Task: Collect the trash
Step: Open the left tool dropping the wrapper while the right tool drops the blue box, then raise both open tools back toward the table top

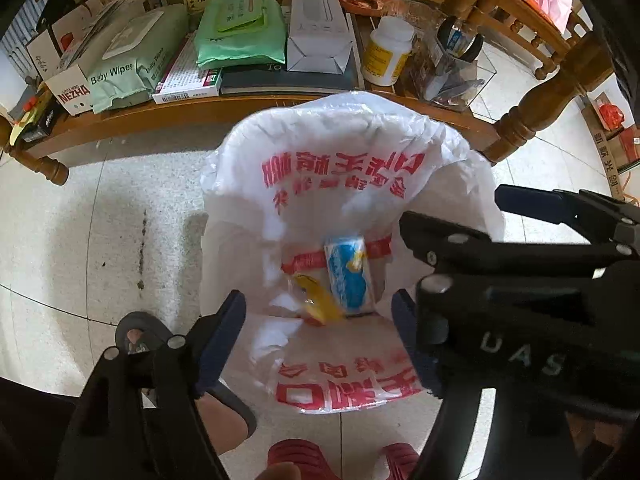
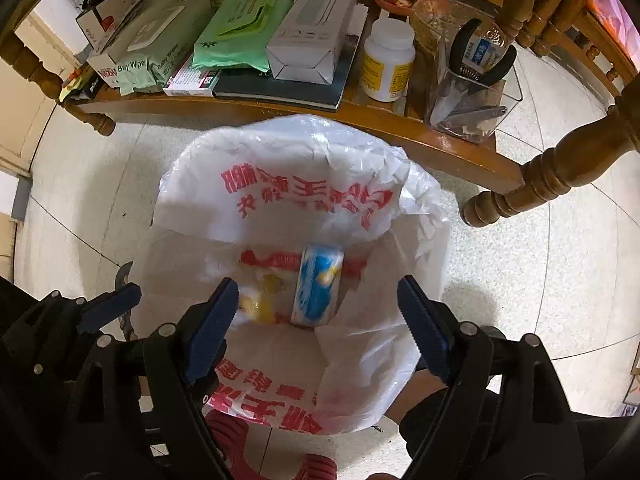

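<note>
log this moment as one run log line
left gripper: open | right gripper: open | blue-and-white wrapper, yellow wrapper: inside white plastic bag

Motion blur smears the blue-and-white packet (image 1: pixel 347 276) inside the white plastic bag (image 1: pixel 320 152), its print unreadable, and the yellow wrapper (image 1: pixel 318 300) at its seven o'clock is just a streak. At three o'clock in the left wrist view, the right gripper (image 1: pixel 448 220) covers the bag's rim. Bottom edge cuts off red slippers (image 2: pixel 228 432).
</note>
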`<act>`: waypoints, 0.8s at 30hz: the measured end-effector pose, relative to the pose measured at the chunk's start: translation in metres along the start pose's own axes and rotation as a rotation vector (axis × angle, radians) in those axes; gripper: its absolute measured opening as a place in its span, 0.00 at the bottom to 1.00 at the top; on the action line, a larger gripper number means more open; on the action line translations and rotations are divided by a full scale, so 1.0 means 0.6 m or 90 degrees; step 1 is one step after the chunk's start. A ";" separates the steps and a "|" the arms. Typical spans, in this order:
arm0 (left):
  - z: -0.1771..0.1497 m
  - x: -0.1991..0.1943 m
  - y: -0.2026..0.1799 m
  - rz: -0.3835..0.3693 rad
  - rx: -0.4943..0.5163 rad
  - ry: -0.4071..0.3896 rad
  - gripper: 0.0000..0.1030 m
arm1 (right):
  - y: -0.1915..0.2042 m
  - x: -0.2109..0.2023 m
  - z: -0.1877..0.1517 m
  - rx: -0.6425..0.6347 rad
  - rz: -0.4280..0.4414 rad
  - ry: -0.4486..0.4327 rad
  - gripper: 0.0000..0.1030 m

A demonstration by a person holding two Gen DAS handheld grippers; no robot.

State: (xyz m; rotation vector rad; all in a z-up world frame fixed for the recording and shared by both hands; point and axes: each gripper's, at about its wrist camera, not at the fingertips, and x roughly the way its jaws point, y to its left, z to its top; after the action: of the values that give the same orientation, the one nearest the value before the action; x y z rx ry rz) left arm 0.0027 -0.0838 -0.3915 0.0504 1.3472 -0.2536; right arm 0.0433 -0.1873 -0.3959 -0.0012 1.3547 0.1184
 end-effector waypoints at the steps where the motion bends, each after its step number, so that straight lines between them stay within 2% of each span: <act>1: -0.001 -0.001 0.000 -0.001 0.002 -0.001 0.82 | -0.002 -0.004 0.000 0.004 0.002 -0.004 0.77; 2: -0.001 -0.002 0.000 -0.004 0.002 -0.001 0.90 | -0.002 -0.008 0.001 0.004 0.003 -0.007 0.77; 3: -0.002 -0.002 0.001 -0.004 0.002 -0.002 0.92 | -0.002 -0.010 0.001 0.004 0.003 -0.010 0.78; 6: -0.003 -0.001 0.001 -0.003 0.003 0.002 0.92 | -0.001 -0.015 0.002 0.004 0.003 -0.016 0.78; 11: -0.004 -0.011 -0.009 -0.008 0.027 -0.020 0.92 | -0.003 -0.016 0.001 0.009 0.002 -0.017 0.78; 16: -0.006 -0.012 -0.007 0.013 0.025 -0.017 0.92 | -0.007 -0.026 0.002 0.017 0.002 -0.025 0.78; 21: -0.006 -0.013 -0.005 -0.013 0.015 -0.003 0.92 | -0.009 -0.040 0.002 0.026 0.007 -0.034 0.78; 24: -0.007 -0.024 -0.019 -0.013 0.034 -0.020 0.92 | -0.012 -0.058 0.001 0.034 0.009 -0.045 0.78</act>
State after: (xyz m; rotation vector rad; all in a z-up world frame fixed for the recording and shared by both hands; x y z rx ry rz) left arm -0.0065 -0.0918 -0.3772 0.0773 1.3097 -0.3067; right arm 0.0372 -0.1973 -0.3621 0.0572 1.2876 0.0940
